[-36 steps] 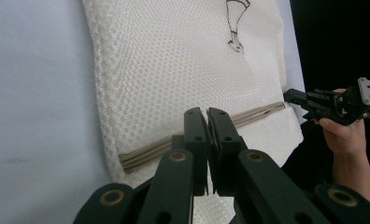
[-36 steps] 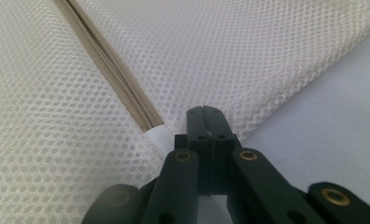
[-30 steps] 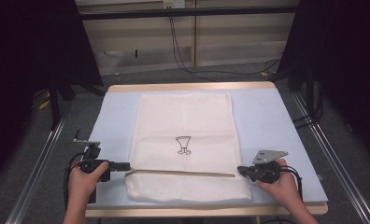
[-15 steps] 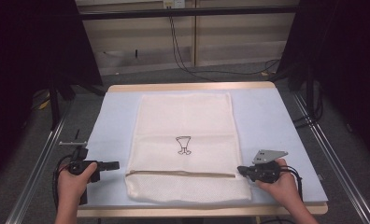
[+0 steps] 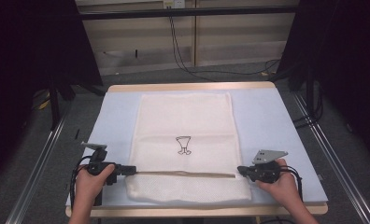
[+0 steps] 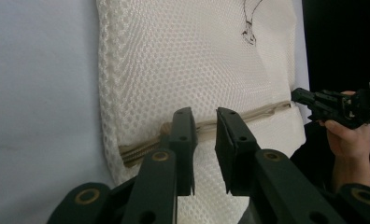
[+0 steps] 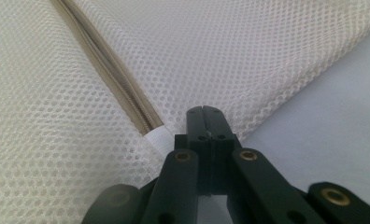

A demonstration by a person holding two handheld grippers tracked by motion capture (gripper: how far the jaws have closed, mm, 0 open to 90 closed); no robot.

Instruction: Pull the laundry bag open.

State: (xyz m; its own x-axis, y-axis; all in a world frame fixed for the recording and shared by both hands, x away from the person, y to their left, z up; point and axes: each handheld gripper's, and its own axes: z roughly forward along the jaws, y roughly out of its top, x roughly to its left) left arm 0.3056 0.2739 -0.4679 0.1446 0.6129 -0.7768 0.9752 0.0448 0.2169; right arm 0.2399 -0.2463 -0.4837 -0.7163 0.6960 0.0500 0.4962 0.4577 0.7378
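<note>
Lying flat on the pale blue tabletop [image 5: 276, 121], a cream mesh laundry bag [image 5: 188, 116] with a small black drawing [image 5: 183, 145] at its middle has a tan zipper [image 5: 183, 173] running across it near the person's edge. At the zipper's left end the left gripper [image 5: 129, 170] has its jaws a little apart; they have just been opening, and in the left gripper view the zipper's end [image 6: 141, 150] lies right at the jaw tips, with nothing pressed between the pads. At the opposite end the right gripper [image 5: 241, 170] has its jaws pressed together at the bag's edge; in the right gripper view they meet just beside the zipper's white end tab [image 7: 159, 138], and whether mesh is pinched there cannot be told.
</note>
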